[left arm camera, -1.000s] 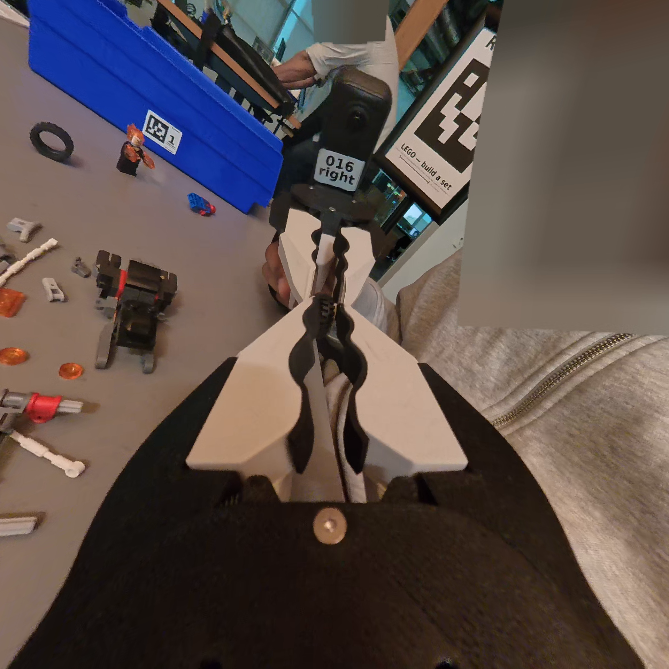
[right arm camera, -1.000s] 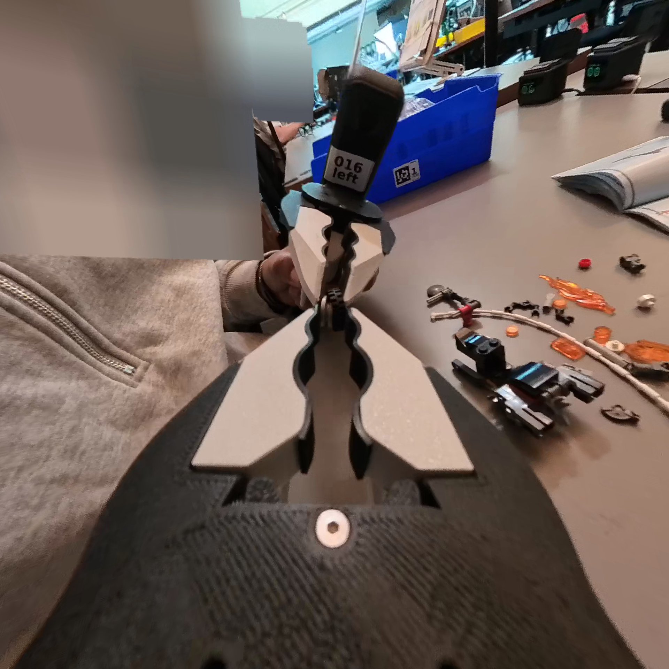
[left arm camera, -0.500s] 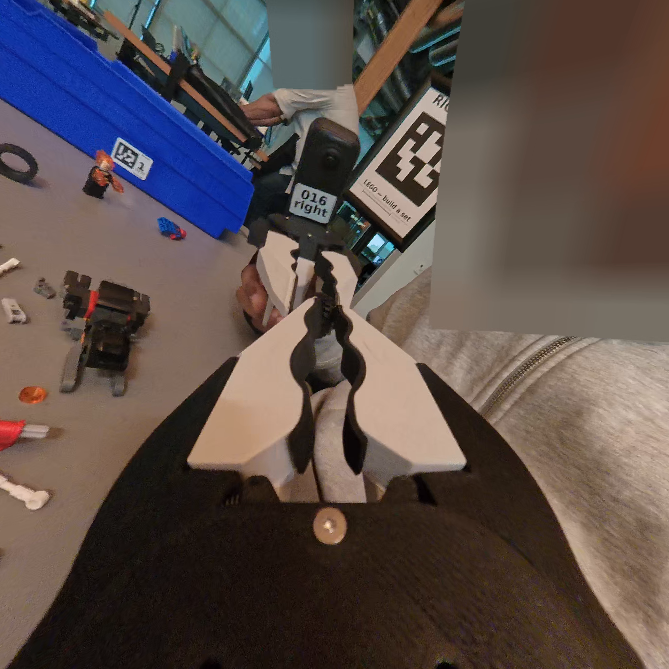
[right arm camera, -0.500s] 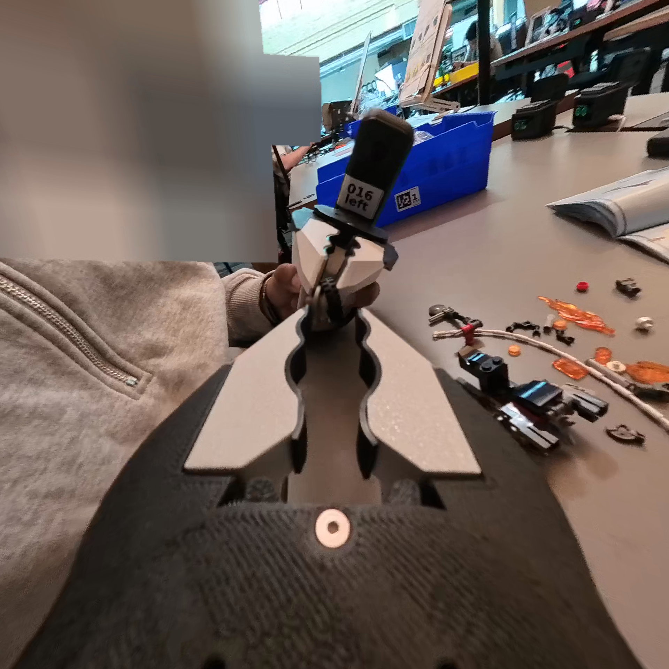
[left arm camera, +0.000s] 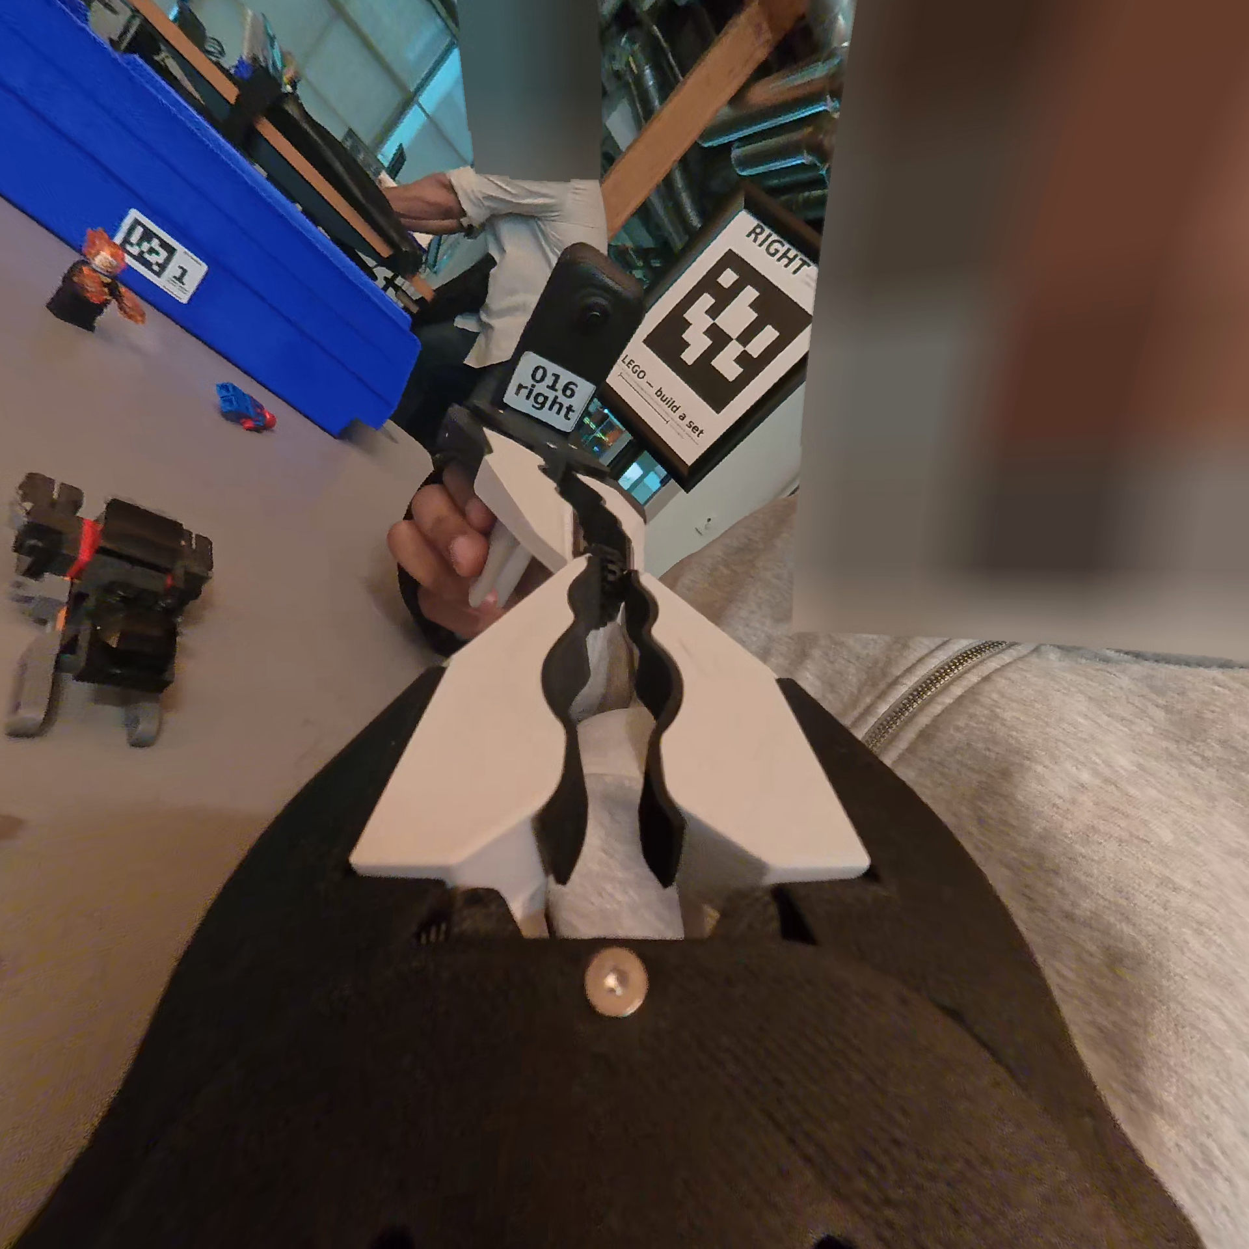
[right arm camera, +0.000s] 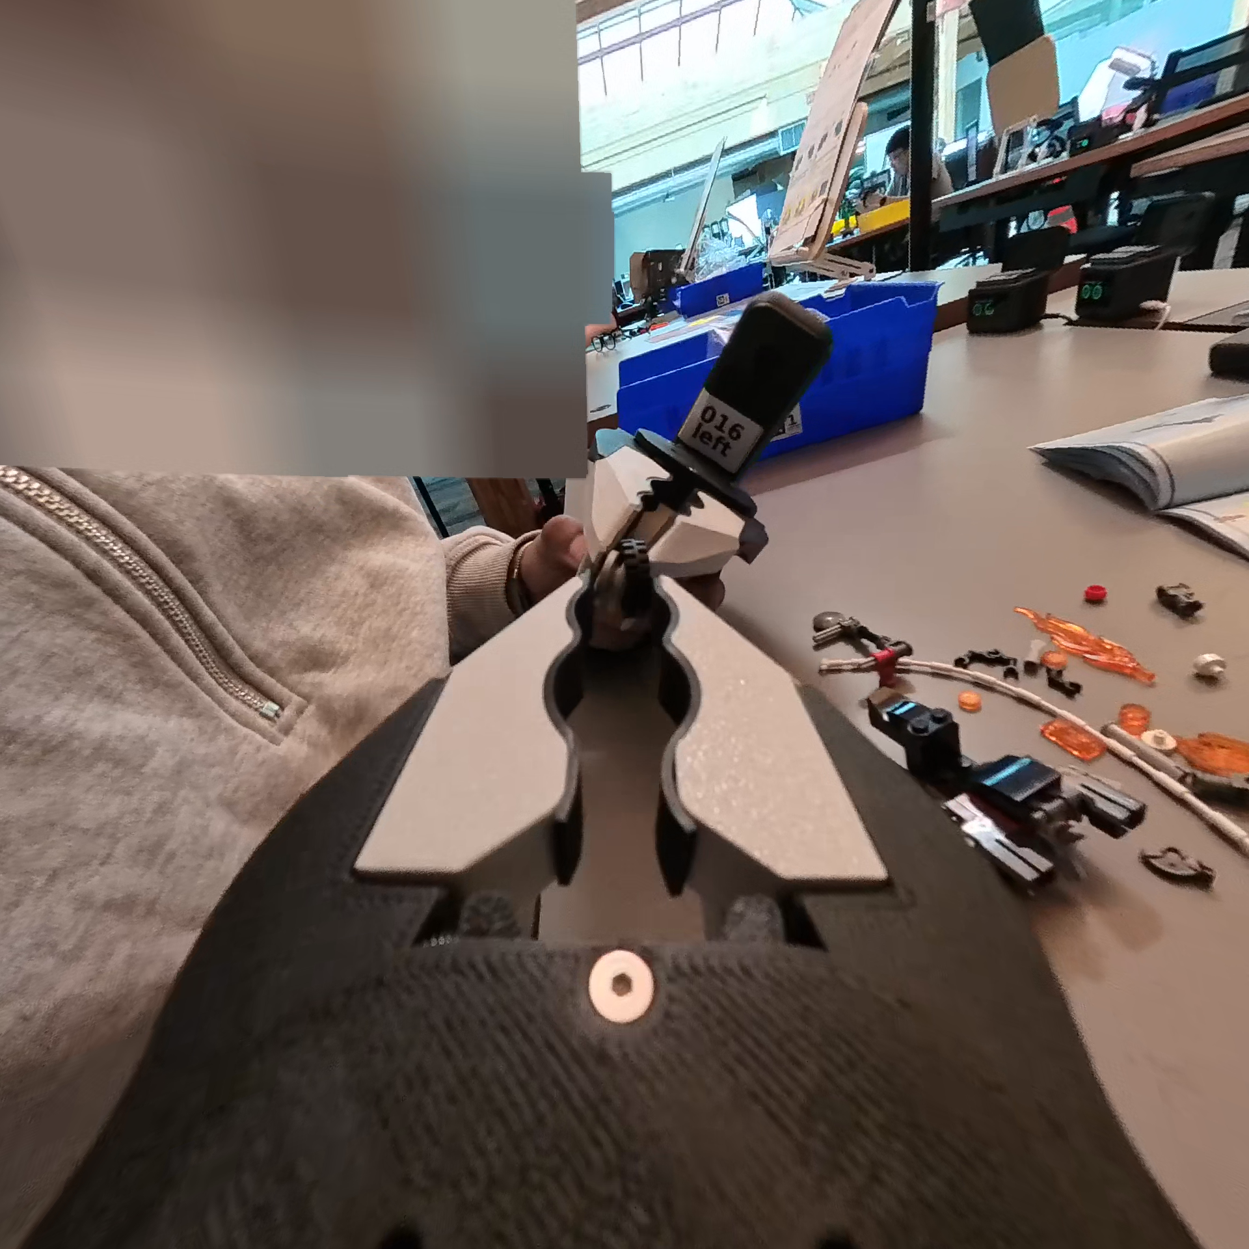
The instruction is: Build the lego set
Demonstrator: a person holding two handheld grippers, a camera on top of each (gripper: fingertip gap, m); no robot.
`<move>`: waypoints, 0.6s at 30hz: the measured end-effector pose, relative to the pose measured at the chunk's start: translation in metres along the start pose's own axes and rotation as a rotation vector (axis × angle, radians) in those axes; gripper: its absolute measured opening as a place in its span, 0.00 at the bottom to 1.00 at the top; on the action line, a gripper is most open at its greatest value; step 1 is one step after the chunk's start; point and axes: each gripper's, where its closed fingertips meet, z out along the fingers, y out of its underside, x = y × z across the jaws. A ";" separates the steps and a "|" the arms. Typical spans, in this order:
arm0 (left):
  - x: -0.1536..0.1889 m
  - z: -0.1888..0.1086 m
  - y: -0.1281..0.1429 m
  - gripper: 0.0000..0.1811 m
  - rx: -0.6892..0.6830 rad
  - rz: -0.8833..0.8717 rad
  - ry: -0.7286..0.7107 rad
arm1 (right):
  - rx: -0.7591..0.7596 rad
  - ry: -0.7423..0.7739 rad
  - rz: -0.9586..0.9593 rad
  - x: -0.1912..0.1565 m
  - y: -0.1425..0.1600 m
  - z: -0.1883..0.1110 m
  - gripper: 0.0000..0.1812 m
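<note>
My two grippers meet tip to tip in the air in front of a person's grey hoodie [left arm camera: 1014,845]. My left gripper [left arm camera: 608,582] is shut on a small black toothed piece [left arm camera: 606,571], which also shows in the right wrist view [right arm camera: 632,559] at the left gripper's tips [right arm camera: 625,564]. My right gripper [right arm camera: 620,600] points at that piece with its jaws a little apart; it also shows in the left wrist view [left arm camera: 598,551]. A black part-built model [left arm camera: 111,595] lies on the grey table [left arm camera: 284,541], to the right in the right wrist view [right arm camera: 1000,791].
A blue bin [left arm camera: 203,223] stands at the back of the table, with a minifigure [left arm camera: 94,280] and a small blue and red piece [left arm camera: 245,409] before it. Orange clear pieces [right arm camera: 1088,645], a white rod [right arm camera: 1014,689], small black parts and an open booklet [right arm camera: 1162,466] lie to the right. Left and right tips are no more than a few centimetres apart. About 15 centimeters separates my right fingertips from the white rod [right arm camera: 1014,689].
The right gripper's jaws have spread slightly since a second ago. Both grippers have tilted and shifted together, still tip to tip, so the table parts slid to the left in the left wrist view.
</note>
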 end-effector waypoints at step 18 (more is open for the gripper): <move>-0.005 -0.001 0.000 0.03 0.007 -0.033 -0.007 | -0.041 0.048 -0.047 0.005 0.005 -0.001 0.06</move>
